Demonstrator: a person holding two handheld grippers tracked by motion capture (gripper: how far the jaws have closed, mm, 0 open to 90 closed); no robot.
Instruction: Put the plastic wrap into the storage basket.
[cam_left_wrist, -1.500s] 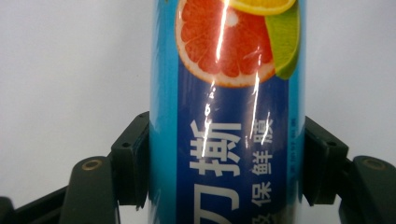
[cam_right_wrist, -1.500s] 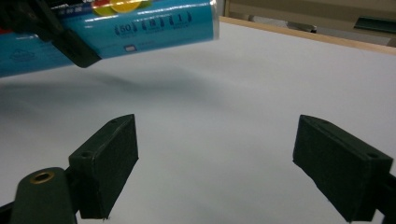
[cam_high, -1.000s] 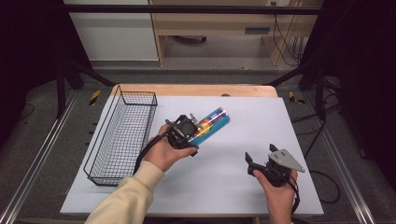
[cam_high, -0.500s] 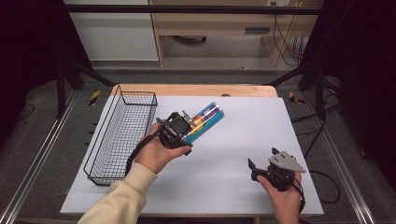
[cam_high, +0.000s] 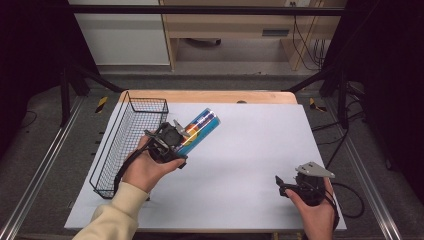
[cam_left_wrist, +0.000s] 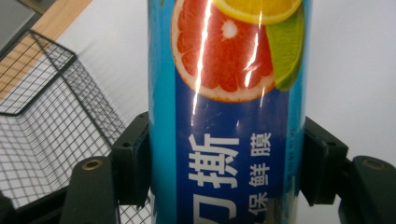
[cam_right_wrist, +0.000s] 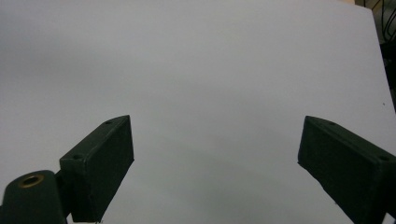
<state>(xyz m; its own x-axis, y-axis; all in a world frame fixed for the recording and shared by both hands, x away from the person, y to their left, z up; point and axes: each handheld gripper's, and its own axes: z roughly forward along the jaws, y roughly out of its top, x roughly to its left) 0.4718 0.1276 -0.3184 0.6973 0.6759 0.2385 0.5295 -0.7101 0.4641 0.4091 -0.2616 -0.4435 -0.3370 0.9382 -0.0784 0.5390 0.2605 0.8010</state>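
Observation:
A long blue box of cling film (cam_high: 200, 127) with citrus pictures is lifted off the table, pointing up and to the right. My left gripper (cam_high: 176, 139) is shut on its lower end, just right of the wire basket (cam_high: 127, 142). In the left gripper view both black jaws press the sides of the blue box (cam_left_wrist: 229, 116), and the basket (cam_left_wrist: 42, 107) lies to the left below it. My right gripper (cam_high: 292, 187) rests low at the table's front right, open, with only white table between its jaws (cam_right_wrist: 215, 163).
The black wire basket stands along the left side of the white table top (cam_high: 250, 145). A wooden edge (cam_high: 210, 96) runs along the back. Metal rails (cam_high: 40, 170) flank the table, and cables (cam_high: 350, 195) trail off at the right.
My left gripper has carried the blue box leftward and a little up, closer to the basket. My right gripper has drifted slightly toward the front right.

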